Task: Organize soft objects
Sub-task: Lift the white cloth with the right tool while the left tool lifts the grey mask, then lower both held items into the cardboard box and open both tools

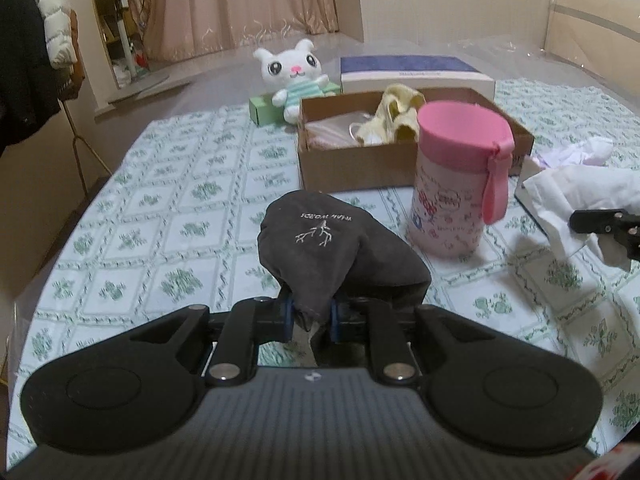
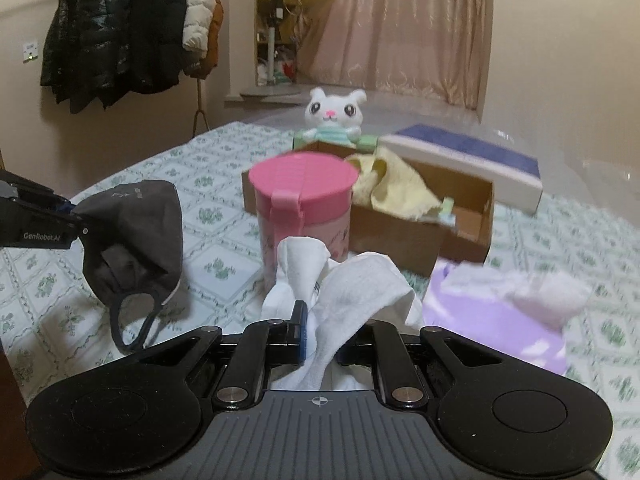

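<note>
- Dark grey cloth, a face mask (image 1: 336, 248) with pale stitched lettering, is pinched between the blue-padded fingers of the left gripper (image 1: 313, 316); its jaws are clamped on the mask's lower edge, and the rest bulges up in front of the camera.
- From the right wrist view the same mask (image 2: 136, 232) hangs off the left gripper (image 2: 60, 216) above the table, its ear loop dangling below.
- White cloth (image 2: 352, 300), crumpled, is clenched in the right gripper (image 2: 320, 338); it spills up over the fingers and down toward the camera body.
- In the left wrist view the right gripper (image 1: 612, 228) shows only at the right edge, against the white cloth (image 1: 576, 196); its jaws are hard to make out there.
- Pink-lidded cup (image 1: 460, 184) with a strap stands upright on the green-patterned tablecloth (image 1: 160, 220), just in front of a cardboard box (image 1: 360, 160).
- Yellow cloth (image 1: 396, 116) lies in the open box, draped over its contents.
- White plush toy (image 1: 294, 76) in a striped shirt sits beyond the box, beside a small green box (image 1: 262, 110) and near a blue-topped white box (image 1: 416, 74).
- Purple pouch (image 2: 492, 320), blurred, lies right of the white cloth, with something pale on top.
- Coats (image 2: 120, 28) hang on a stand by the wall.
</note>
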Action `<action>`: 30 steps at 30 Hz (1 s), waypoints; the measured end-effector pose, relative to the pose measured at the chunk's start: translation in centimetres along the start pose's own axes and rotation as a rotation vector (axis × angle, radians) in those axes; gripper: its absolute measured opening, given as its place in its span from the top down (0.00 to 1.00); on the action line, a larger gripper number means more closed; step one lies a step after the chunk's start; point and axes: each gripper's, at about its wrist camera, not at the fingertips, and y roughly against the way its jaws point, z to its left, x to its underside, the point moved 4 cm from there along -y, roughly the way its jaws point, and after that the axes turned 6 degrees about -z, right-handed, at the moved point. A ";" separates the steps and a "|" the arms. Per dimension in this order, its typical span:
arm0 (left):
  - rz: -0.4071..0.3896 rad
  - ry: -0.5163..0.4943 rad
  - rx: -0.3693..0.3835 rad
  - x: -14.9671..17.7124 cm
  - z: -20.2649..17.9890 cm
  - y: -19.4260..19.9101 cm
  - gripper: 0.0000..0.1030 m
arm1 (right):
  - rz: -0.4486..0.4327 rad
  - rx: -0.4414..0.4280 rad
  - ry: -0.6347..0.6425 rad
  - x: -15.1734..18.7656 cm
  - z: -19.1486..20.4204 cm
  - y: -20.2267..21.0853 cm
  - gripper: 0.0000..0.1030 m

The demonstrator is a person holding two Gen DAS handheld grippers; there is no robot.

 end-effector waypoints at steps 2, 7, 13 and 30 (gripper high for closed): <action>-0.015 -0.004 -0.002 -0.6 0.3 0.1 0.86 | -0.013 0.003 0.019 -0.6 -0.3 0.1 0.87; -0.049 -0.012 -0.008 -2.3 1.3 0.0 0.86 | -0.040 0.010 0.052 -2.2 -1.2 -0.1 0.87; -0.088 -0.043 -0.023 -4.9 2.1 -1.0 0.86 | -0.077 0.016 0.038 -4.6 -3.6 -0.8 0.87; -0.207 -0.049 -0.017 -14.4 2.9 -5.4 0.86 | -0.105 0.049 -0.012 -9.5 -9.4 -5.3 0.87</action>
